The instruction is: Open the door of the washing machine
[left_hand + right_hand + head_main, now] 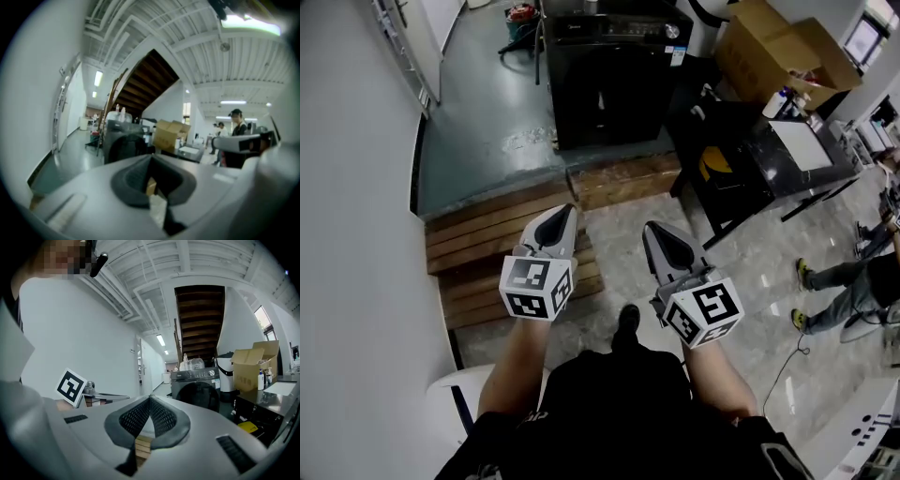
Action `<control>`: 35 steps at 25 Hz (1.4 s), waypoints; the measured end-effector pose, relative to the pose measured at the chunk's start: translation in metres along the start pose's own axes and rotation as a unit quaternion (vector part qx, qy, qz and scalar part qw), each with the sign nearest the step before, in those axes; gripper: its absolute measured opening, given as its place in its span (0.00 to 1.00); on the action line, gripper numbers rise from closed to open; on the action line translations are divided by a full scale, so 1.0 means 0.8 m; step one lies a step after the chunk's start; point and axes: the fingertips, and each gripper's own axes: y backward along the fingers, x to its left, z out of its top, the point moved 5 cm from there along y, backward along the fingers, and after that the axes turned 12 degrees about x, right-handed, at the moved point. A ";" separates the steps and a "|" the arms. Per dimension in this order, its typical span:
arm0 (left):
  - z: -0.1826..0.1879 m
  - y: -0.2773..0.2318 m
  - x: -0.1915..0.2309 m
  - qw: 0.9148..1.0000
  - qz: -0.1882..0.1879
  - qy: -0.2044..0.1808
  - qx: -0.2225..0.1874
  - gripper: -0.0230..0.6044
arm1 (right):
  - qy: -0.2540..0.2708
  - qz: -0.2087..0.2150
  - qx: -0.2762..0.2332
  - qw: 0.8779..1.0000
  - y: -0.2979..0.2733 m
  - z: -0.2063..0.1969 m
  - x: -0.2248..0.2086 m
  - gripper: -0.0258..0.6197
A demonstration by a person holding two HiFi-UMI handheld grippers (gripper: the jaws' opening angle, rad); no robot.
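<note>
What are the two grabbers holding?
Nothing. The left gripper and right gripper are both shut and empty, well short of the washer.

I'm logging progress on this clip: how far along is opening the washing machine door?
Done: nothing yet; the washing machine door is shut. In hand: the person stands below the wooden steps, left tongs and right tongs shut, empty, pointed toward the machine. Left: climb up, reach the door, pull it open.

Left claw [562,214] and right claw [655,231]: both held forward side by side on bare forearms, jaws closed, nothing gripped.
</note>
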 end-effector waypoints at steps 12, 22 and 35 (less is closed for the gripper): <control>0.052 -0.123 -0.011 0.999 0.029 0.000 0.022 0.05 | -0.016 0.040 0.013 0.999 -0.056 0.009 -0.135 0.03; 0.086 -0.191 -0.048 0.999 0.032 0.001 0.012 0.05 | -0.004 0.072 0.017 0.997 -0.065 0.022 -0.204 0.03; 0.114 -0.266 -0.010 0.999 0.042 0.011 -0.002 0.05 | 0.014 0.084 0.036 0.996 -0.124 0.033 -0.256 0.03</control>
